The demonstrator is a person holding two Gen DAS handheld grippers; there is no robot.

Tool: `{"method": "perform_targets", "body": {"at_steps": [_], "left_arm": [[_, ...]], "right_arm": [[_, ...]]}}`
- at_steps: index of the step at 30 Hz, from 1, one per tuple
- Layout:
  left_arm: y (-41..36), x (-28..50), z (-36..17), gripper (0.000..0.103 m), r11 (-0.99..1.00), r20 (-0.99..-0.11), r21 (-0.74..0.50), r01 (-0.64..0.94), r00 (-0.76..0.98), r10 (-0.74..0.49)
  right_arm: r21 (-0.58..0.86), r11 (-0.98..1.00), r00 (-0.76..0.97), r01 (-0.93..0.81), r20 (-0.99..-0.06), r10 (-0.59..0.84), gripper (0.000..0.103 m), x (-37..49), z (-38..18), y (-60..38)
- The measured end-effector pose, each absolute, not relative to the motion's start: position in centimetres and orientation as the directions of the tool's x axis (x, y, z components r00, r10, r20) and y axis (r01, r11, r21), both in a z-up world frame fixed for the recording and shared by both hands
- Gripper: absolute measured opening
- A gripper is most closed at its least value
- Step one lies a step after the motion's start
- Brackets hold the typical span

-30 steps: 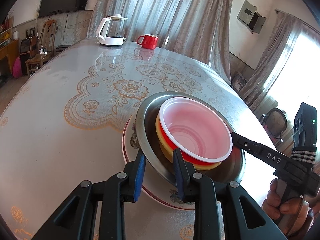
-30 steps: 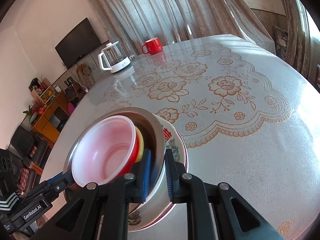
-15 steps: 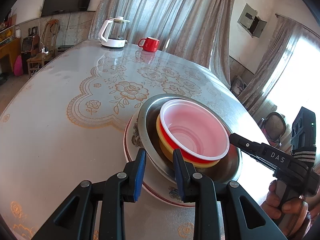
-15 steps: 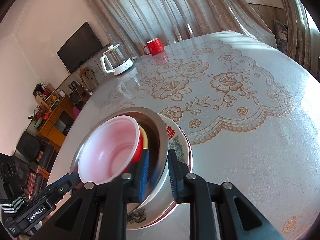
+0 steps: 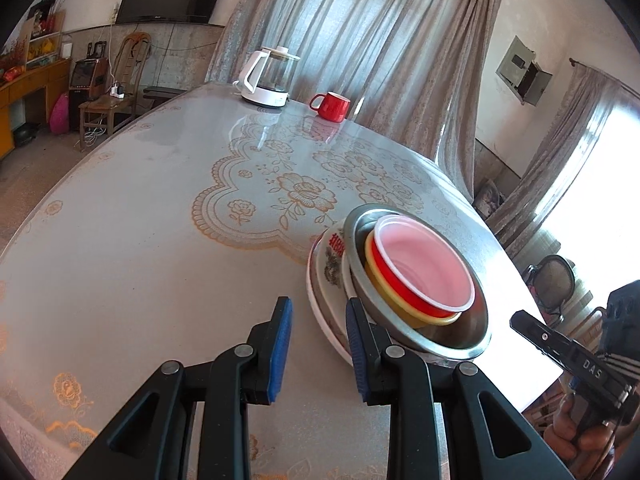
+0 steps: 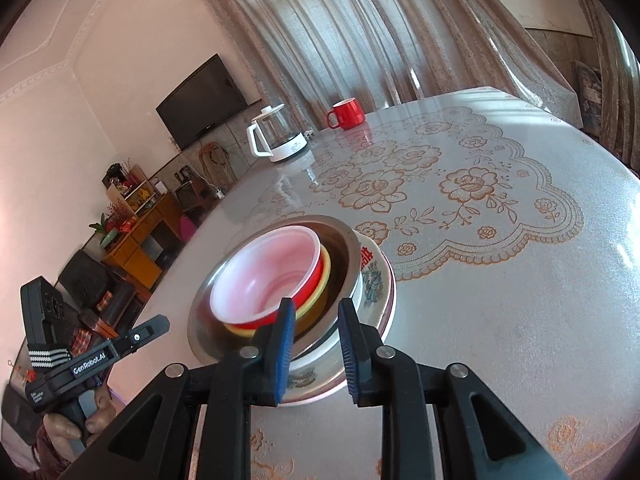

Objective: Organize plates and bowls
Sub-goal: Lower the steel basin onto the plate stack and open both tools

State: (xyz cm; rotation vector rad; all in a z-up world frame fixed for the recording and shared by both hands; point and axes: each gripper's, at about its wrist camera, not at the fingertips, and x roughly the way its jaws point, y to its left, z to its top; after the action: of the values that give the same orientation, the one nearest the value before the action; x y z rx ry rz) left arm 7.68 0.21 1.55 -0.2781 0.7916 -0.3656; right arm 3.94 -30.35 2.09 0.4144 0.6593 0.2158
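Note:
A stack stands on the table: a patterned ceramic plate (image 5: 326, 280) at the bottom, a steel bowl (image 5: 452, 340) on it, a yellow bowl (image 5: 384, 284), a red bowl (image 5: 404, 294) and a white-pink bowl (image 5: 424, 268) nested inside. The stack also shows in the right wrist view, with the steel bowl (image 6: 200, 320) and the plate (image 6: 376, 280). My left gripper (image 5: 318, 350) is open, drawn back left of the stack, its right finger near the plate's rim. My right gripper (image 6: 316, 342) is open, its fingers on either side of the steel bowl's near rim.
A white kettle (image 5: 268, 78) and a red mug (image 5: 330, 106) stand at the far side of the round table (image 5: 140, 240), which has a floral lace cover. A chair (image 5: 108, 92) and a cabinet stand beyond the table on the left.
Both grippers have opened and let go of the steel bowl's rim. My left gripper has pulled back and to the left of the stack. The stack rests on the table.

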Motion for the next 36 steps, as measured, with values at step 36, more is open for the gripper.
{"method": "perform_targets", "body": {"at_steps": [36], "left_arm": [[-5.2,8.7,-1.1,0.029,0.902,-0.693,-0.292,0.318,0.580,-0.428]], "right_arm": [[0.468,0.882,0.683,-0.060,-0.625,0.378,0.014,3.9,-2.5,-29.1]]}}
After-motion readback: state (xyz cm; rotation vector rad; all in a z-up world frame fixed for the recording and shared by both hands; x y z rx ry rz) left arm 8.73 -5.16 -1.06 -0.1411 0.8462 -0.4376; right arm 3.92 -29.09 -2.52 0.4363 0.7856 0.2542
